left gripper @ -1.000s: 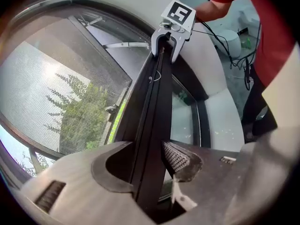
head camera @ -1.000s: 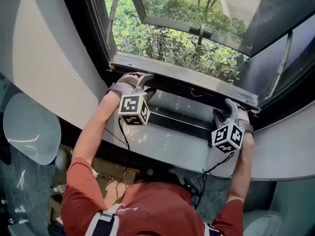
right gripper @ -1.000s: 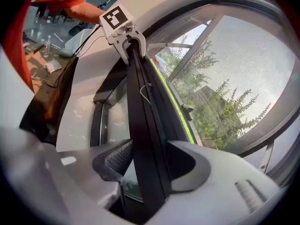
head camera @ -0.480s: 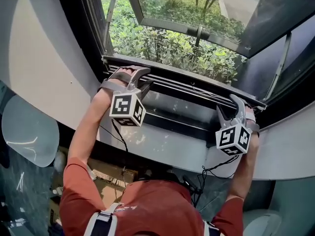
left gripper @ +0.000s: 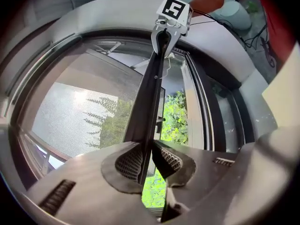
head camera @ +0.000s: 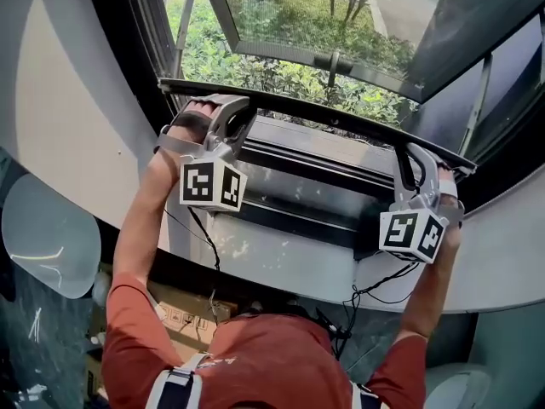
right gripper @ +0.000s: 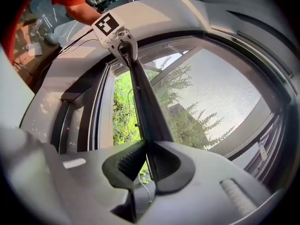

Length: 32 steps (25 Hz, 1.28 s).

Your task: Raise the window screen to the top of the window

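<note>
Rail first: the bottom rail point(head camera: 324, 119) of the window screen lies crosswise in the window opening. Its long axis runs side to side, from my left claw point(head camera: 234, 107) to my right claw point(head camera: 413, 156). In the head view it slopes from upper left to lower right (true tilt or camera angle, I cannot say). It stands clear above the sill point(head camera: 281, 258), low in the opening, with a gap of open air under it.

Each claw is closing on the rail near one end. Both gripper views show the thin dark bar running edge-on between the ribbed pads, which are tight against it. Each view also looks straight down the rail to the other claw's marker cube point(left gripper: 174, 11) at the far end.

From the head view the mesh point(left gripper: 75, 121) is nearly impossible to make out, and I see shrubs point(head camera: 255, 71) straight through it. The gripper views show it better, as a fine grey haze on one side of the rail, with bright unfiltered green on the other. The top of the window is cut off in the head view. My hands are mostly hidden behind the cubes, and the rail's right end disappears past the right claw.

The rail looks slim, flat and dark grey to black.
</note>
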Each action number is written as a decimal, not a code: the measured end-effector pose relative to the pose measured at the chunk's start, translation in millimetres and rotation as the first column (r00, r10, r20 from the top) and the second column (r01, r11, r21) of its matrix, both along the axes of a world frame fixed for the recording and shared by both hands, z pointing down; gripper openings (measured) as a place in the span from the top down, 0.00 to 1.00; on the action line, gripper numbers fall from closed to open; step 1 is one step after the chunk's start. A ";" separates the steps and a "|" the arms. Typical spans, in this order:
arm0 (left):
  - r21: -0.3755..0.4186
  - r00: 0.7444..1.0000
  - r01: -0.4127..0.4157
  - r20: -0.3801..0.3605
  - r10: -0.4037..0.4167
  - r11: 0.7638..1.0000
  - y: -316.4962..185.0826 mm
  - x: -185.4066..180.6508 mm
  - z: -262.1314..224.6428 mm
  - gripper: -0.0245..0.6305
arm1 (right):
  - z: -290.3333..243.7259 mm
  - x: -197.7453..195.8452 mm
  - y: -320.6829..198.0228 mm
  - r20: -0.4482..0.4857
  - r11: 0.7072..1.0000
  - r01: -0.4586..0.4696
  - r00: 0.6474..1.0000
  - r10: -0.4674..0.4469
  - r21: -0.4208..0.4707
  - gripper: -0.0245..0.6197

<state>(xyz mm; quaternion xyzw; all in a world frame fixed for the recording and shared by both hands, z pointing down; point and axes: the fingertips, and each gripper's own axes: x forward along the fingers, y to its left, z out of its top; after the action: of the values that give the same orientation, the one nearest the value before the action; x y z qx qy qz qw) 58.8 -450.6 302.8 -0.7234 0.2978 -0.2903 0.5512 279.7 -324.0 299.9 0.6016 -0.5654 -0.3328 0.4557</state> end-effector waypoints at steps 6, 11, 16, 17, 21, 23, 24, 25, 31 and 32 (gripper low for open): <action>0.082 1.000 0.022 -0.017 -0.020 0.996 -3.4 2.3 -30.2 0.87 | -29.5 1.7 -2.6 -0.047 0.999 -0.007 0.999 0.009 0.049 0.88; 0.141 0.999 0.033 -0.045 -0.027 0.989 -5.0 3.9 -63.5 0.87 | -62.5 2.8 -4.2 -0.080 0.996 0.005 0.997 0.002 0.090 0.88; 0.190 0.998 0.044 -0.050 -0.035 0.981 -5.7 3.0 -102.6 0.87 | -101.9 2.4 -5.1 -0.111 0.989 0.016 0.994 0.000 0.144 0.88; 0.199 0.998 0.045 -0.049 -0.036 0.979 -5.7 2.8 -110.3 0.87 | -109.7 1.8 -4.9 -0.115 0.988 0.019 0.993 -0.002 0.152 0.88; 0.223 0.997 0.053 -0.071 -0.038 0.973 -6.8 4.0 -137.7 0.86 | -138.0 2.3 -5.7 -0.134 0.984 0.039 0.991 -0.015 0.177 0.88; 0.239 0.995 0.059 -0.089 -0.039 0.969 -9.2 5.8 -150.2 0.86 | -150.1 3.8 -7.7 -0.139 0.981 0.048 0.990 -0.022 0.186 0.88; 0.248 0.994 0.060 -0.098 -0.037 0.967 -10.3 6.7 -156.9 0.86 | -156.3 4.4 -8.3 -0.144 0.980 0.051 0.989 -0.023 0.192 0.87; 0.257 0.994 0.061 -0.107 -0.034 0.964 -10.9 7.4 -164.1 0.85 | -163.1 4.7 -8.5 -0.152 0.979 0.052 0.988 -0.022 0.199 0.87; 0.313 0.991 0.103 -0.114 -0.070 0.944 -14.9 11.5 -204.7 0.86 | -203.2 7.0 -11.2 -0.187 0.971 0.050 0.982 -0.006 0.233 0.87; 0.321 0.990 0.110 -0.117 -0.076 0.941 -16.1 12.4 -209.6 0.86 | -207.8 7.4 -12.5 -0.193 0.970 0.049 0.981 -0.002 0.238 0.87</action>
<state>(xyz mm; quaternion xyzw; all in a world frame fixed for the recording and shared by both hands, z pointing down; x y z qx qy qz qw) 71.1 -466.7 93.2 -0.6213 0.4035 -0.2250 0.6328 287.0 -336.5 92.1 0.6103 -0.4820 -0.4615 0.4270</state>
